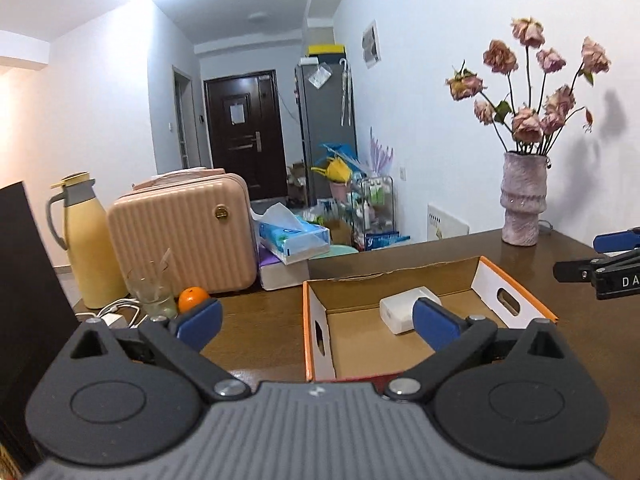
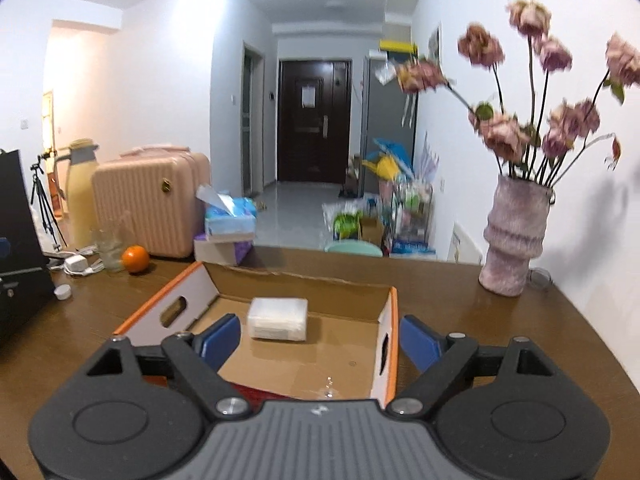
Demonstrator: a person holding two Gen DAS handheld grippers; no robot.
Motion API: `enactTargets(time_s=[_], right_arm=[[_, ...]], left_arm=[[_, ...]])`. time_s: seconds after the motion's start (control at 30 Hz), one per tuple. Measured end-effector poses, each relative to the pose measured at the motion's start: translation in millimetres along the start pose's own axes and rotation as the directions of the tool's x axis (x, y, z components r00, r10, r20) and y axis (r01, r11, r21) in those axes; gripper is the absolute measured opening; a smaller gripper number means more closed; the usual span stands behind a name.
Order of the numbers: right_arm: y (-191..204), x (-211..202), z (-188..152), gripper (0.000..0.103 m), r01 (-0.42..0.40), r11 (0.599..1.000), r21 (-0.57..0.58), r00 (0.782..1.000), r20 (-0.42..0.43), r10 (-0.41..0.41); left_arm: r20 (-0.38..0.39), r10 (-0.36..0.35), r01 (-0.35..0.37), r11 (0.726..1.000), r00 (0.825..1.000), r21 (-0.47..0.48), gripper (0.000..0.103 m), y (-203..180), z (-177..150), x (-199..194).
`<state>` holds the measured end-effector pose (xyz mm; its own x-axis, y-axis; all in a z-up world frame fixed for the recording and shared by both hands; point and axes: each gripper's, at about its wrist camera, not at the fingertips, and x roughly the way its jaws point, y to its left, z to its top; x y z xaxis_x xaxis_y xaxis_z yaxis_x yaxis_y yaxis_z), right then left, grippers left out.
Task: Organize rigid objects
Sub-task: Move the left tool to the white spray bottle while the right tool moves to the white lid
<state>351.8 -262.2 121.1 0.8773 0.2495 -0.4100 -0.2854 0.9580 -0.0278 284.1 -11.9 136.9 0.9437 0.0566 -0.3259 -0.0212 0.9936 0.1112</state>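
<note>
Your left gripper (image 1: 316,322) and right gripper (image 2: 320,338) both hang released above the near edge of the box (image 2: 394,320), blue pads spread wide, nothing between them. The white block (image 2: 278,319) lies flat on the box floor toward the far wall, clear of every side, so that item looks placed.

On the counter (image 2: 440,280), what remains loose sits well to the left: an orange (image 2: 136,258) just beside a glass (image 2: 109,250), a white charger (image 2: 76,264) with its cable, and a small white cap (image 2: 63,291). A vase (image 2: 516,236) of dried flowers stands to the right of the box, near the wall.

The next step is probably a fetch from that left cluster. Take it with your left gripper, which is nearer, and keep the right one back by the box.

- Come in low and level, pads either side of the chosen item.
- The orange will likely roll if nudged; close across its middle.
- The glass stands close by, so approach from the open counter side.
- Set each item down beside the block, not on it.
</note>
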Motion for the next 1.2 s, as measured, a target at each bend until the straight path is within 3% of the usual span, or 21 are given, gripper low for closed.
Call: enactTargets(time_s=[0.33,0.47,0.63,0.73,0.8,1.0,1.2], right_arm=[[39.0,-76.2,-71.9,0.088,0.032,0.997,-0.074,0.99,0.141,-0.021],[44.7,-98.4,-111.7,0.09,0.035,0.999,-0.008,0.986,0.164,-0.033],[53.3,-116.9,-155.1,0.09,0.036,0.986,0.16,0.984,0.164,-0.063],[61.4,-130.9,-178.3,0.093,0.036,0.988,0.152,0.984,0.169,-0.062],[67.0,-138.4,-189.6,0.099,0.061,0.992,0.113,0.983,0.164,-0.08],[67.5,-154.3,-202.5,0.103,0.062,0.994,0.09,0.982,0.171,-0.077],[68.3,-145.0,-210.8,0.103,0.157,0.986,0.056,0.981,0.11,-0.163]], left_arm=[[0.052,0.019,-0.017,0.999,0.998,-0.042,0.103,21.9,-70.4,-70.2],[0.091,0.02,-0.016,0.999,0.996,-0.042,0.103,24.0,-101.9,-96.5],[0.116,0.05,-0.043,0.997,0.992,-0.063,0.103,16.8,-134.9,-115.2],[0.083,0.046,-0.038,0.994,0.995,-0.098,0.103,13.7,-155.1,-122.6],[0.042,0.006,-0.002,0.994,0.999,-0.105,0.103,11.0,-166.0,-122.5],[0.005,-0.014,0.014,0.994,1.0,-0.109,0.103,2.9,-172.6,-113.1],[-0.018,0.012,-0.014,0.995,1.0,-0.1,0.103,-0.5,-175.1,-106.7]])
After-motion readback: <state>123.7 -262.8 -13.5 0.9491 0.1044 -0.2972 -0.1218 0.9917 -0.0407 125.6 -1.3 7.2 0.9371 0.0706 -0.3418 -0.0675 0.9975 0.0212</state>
